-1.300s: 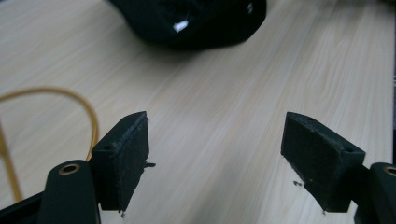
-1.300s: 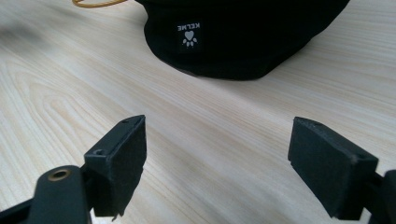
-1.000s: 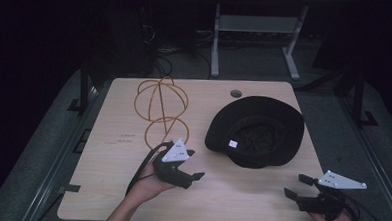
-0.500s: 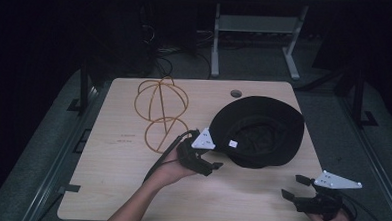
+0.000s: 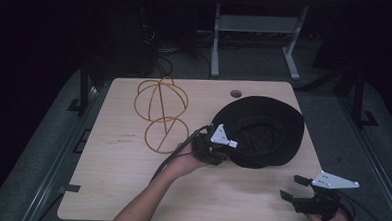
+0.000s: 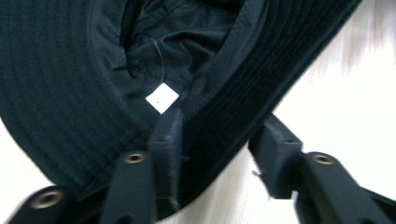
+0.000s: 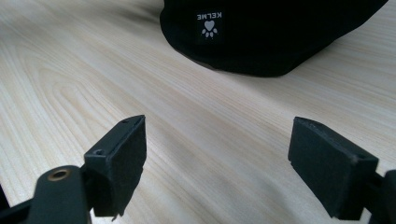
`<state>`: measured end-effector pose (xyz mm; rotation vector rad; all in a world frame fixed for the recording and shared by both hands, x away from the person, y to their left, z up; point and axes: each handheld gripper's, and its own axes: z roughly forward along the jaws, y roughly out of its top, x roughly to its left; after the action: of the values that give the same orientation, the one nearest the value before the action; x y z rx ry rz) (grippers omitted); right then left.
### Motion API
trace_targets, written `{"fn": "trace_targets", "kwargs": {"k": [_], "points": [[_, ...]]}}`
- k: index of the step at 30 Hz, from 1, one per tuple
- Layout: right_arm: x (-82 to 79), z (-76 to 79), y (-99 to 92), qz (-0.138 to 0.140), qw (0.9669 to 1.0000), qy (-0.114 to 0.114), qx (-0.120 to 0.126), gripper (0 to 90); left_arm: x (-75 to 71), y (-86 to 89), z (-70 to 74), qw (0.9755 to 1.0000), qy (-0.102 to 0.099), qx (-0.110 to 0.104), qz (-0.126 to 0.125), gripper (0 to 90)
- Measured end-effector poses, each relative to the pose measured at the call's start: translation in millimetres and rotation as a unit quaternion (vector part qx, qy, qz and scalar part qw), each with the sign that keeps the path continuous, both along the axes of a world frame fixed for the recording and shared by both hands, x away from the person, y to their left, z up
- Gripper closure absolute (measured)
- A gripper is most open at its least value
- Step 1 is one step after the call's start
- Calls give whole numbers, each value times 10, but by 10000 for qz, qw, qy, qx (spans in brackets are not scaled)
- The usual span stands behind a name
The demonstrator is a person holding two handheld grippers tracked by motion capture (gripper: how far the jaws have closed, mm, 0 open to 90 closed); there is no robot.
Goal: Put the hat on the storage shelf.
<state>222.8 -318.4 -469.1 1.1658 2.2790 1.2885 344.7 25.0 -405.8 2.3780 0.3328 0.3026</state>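
Black ribbed hat (image 5: pixel 263 131) brim sits between left gripper's (image 6: pixel 217 140) closing jaws; right gripper (image 7: pixel 217 165) gapes wide.

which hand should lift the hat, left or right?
Left. Its tongs have just been closing and straddle the hat brim, not yet pinched. The right tongs sit open over bare table, apart from it.

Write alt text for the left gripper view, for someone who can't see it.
The left gripper straddles the brim of an upturned black hat: one black jaw sits on the inner side by a small white tag, the other stands off the outer edge with a gap. The jaws have just been closing on the brim, over a pale table.
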Motion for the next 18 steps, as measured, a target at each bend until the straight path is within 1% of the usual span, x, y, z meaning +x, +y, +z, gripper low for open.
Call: {"fn": "trace_targets", "kwargs": {"k": [2, 3, 5, 6, 7, 9, 11, 13, 15, 17, 18], "points": [[-1, 0, 0, -1, 10000, 0, 6, 188, 1, -12, -5, 10000, -35, 17, -27, 647], [1, -3, -1, -2, 10000, 3, 3, 188, 2, -33, -13, 9999, -45, 47, -101, 680], [2, -6, -1, -14, 10000, 3, 5, 188, -2, -52, -22, 9998, -122, 75, -107, 722], [2, -6, -1, -14, 10000, 3, 5, 188, -2, -52, -22, 9998, -122, 75, -107, 745], [8, -5, 6, -9, 10000, 1, 0, 188, -2, -55, -21, 9998, -144, 36, -116, 770], [12, -2, 11, -10, 10000, 11, -3, 187, -2, -54, -16, 9998, -146, 17, -140, 801], [9, 1, 12, -28, 10000, -19, -9, 187, -26, -58, 11, 9997, -93, -90, -190, 824], [2, 6, 13, -56, 10000, -34, -6, 186, -39, -64, 26, 9997, -83, -106, -215, 843], [2, 9, 14, -82, 10000, -50, 4, 185, -78, -85, 59, 9995, -117, -127, -251, 849], [6, 29, 19, -125, 9998, -118, 48, 181, -115, -98, 101, 9993, -113, -200, -306, 852], [6, 29, 19, -125, 9998, -118, 48, 181, -115, -98, 101, 9993, -113, -200, -306, 853]]}}
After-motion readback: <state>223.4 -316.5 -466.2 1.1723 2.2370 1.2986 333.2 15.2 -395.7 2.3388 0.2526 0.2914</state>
